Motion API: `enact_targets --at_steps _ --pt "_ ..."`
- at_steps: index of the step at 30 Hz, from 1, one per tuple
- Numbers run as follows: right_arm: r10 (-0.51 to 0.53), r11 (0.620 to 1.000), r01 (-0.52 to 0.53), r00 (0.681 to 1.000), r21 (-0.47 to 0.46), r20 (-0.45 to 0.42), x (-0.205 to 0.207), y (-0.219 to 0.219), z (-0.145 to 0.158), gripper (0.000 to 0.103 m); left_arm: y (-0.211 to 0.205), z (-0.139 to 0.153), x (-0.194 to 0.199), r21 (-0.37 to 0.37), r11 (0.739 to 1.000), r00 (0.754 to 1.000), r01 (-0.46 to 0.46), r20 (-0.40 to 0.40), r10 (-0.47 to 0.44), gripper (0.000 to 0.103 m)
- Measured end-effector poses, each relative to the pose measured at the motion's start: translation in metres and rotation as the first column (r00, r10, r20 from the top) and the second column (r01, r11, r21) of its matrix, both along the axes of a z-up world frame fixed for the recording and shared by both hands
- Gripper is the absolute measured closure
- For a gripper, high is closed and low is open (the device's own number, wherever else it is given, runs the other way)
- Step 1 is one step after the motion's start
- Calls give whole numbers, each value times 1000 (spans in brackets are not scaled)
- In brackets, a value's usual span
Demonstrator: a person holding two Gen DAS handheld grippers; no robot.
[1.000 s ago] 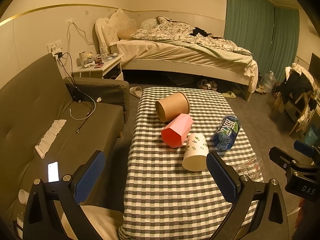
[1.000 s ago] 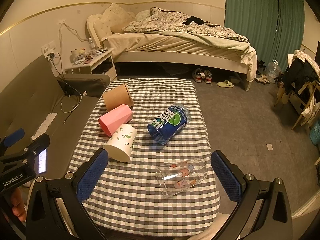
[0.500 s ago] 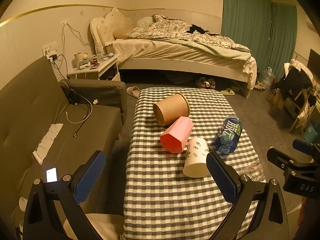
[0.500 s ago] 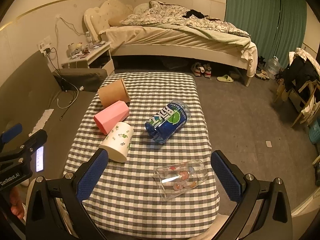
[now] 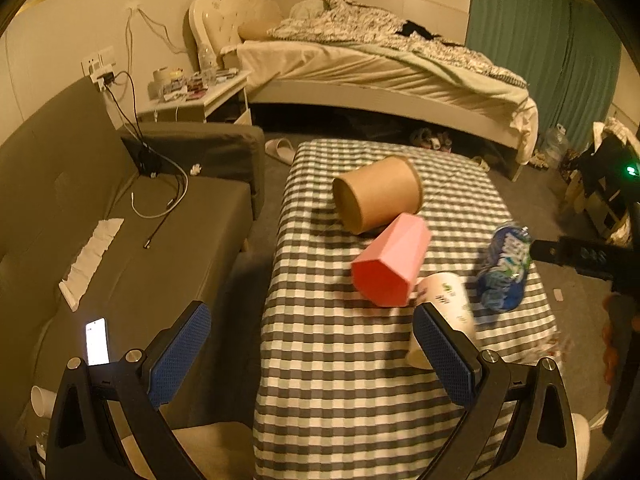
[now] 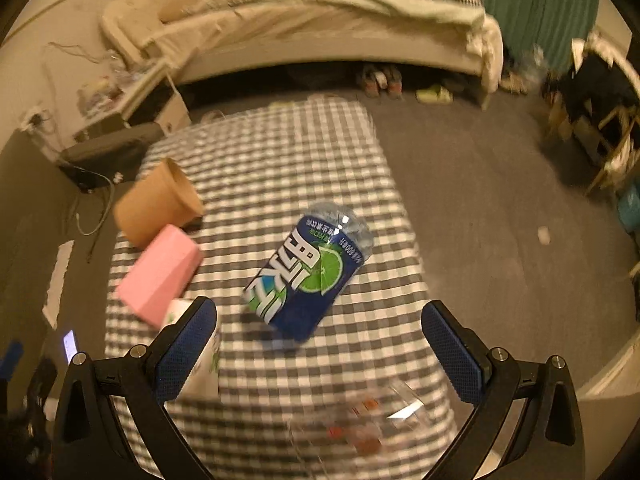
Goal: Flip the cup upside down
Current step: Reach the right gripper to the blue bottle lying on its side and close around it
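Several cups lie on their sides on a checked table point(image 5: 340, 364): a brown paper cup point(image 5: 376, 194), a pink faceted cup point(image 5: 390, 266), a white leaf-print cup point(image 5: 444, 300), a blue-labelled cup point(image 6: 306, 276) and a clear glass point(image 6: 372, 428). My left gripper point(image 5: 312, 354) is open and empty above the table's near left part. My right gripper point(image 6: 320, 352) is open and empty above the blue-labelled cup and the glass. The right wrist view is blurred.
A grey sofa point(image 5: 80, 216) with a lit phone point(image 5: 97, 341) and cables stands left of the table. A bed point(image 5: 380, 64) and a nightstand point(image 5: 192, 96) are behind. Chairs with clothes point(image 5: 604, 176) stand at the right.
Both grippers have moved forward and lower toward the table. The right one now looks down over the blue-labelled cup and the glass. The cups have not moved.
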State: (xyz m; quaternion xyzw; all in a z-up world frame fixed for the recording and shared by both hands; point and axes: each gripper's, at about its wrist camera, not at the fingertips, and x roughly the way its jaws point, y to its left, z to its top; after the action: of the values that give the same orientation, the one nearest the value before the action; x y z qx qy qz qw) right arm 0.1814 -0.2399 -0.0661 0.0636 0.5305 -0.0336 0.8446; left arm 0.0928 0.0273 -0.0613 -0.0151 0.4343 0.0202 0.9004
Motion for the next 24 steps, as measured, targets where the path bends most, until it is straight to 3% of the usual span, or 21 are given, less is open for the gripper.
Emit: enact_targets --at_steps 6,13,16,20,24 --pt "-20 1000 22 992 16 -129 41 2 -48 0 10 -24 14 6 1000 999 -10 -50 10 0" --pt "-3 998 14 981 58 -196 50 9 -75 2 16 -35 19 -4 1000 997 -18 -72 18 0" --pt "14 997 3 977 79 -215 51 11 -82 9 15 -36 18 -5 1000 997 -17 -77 16 0" --pt "39 994 -13 967 105 -250 47 14 -92 31 15 -34 14 -5 1000 997 -17 -78 17 0" --pt "59 994 -36 973 108 -223 35 16 -83 32 15 -25 8 -1 1000 998 -20 -63 20 0"
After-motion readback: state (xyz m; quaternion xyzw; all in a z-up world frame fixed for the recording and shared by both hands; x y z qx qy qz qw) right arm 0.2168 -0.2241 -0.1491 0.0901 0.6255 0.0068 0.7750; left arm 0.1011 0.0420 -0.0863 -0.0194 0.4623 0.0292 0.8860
